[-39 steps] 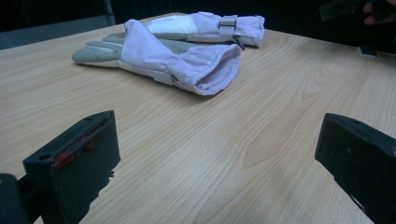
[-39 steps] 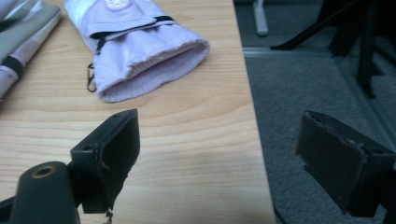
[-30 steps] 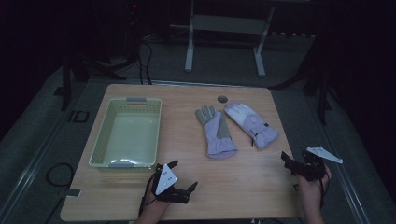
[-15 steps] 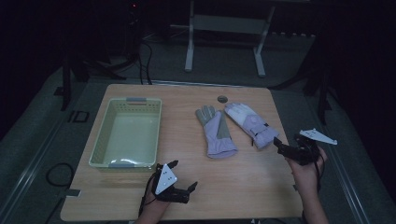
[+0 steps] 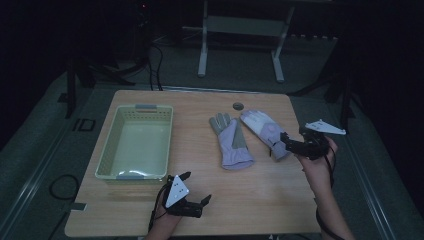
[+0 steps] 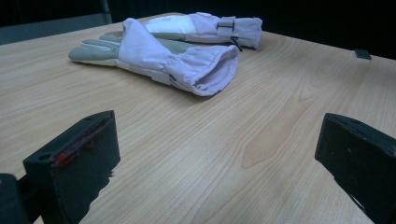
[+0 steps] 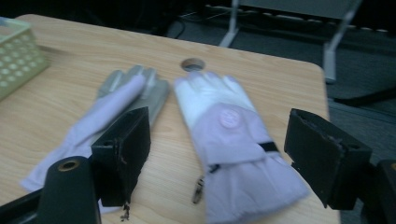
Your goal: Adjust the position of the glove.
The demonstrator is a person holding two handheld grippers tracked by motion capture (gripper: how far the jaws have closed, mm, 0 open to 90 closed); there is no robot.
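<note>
Two lilac winter gloves lie side by side a little right of centre in the high view, on a pale wooden table (image 5: 260, 200). The right glove (image 5: 264, 131) lies back-up and slants from upper left to lower right: a white panel covers its fingers, the rest is lilac, with a round badge on the back of the hand, a dark strap across the wrist and a gathered cuff at the lower right end. In the right gripper view a small clip or zip pull hangs at its cuff edge. The left glove (image 5: 231, 141) lies palm-up just beside it, grey on the fingers and palm with a lilac band running down to a wide, open cuff. Whether the two touch cannot be told.

The right gripper (image 5: 280, 144) sits at the cuff of the right glove, right of centre in the high view. Its jaws are spread wide and have just been closing a little; in its own view the cuff lies between them, with no pad pressing on it.

The left gripper (image 5: 196, 189) rests at the lower centre-left of the high view, well apart from the gloves, jaws spread over bare wood.

A pale green basket (image 5: 116, 157) stands at the left of the table.
</note>
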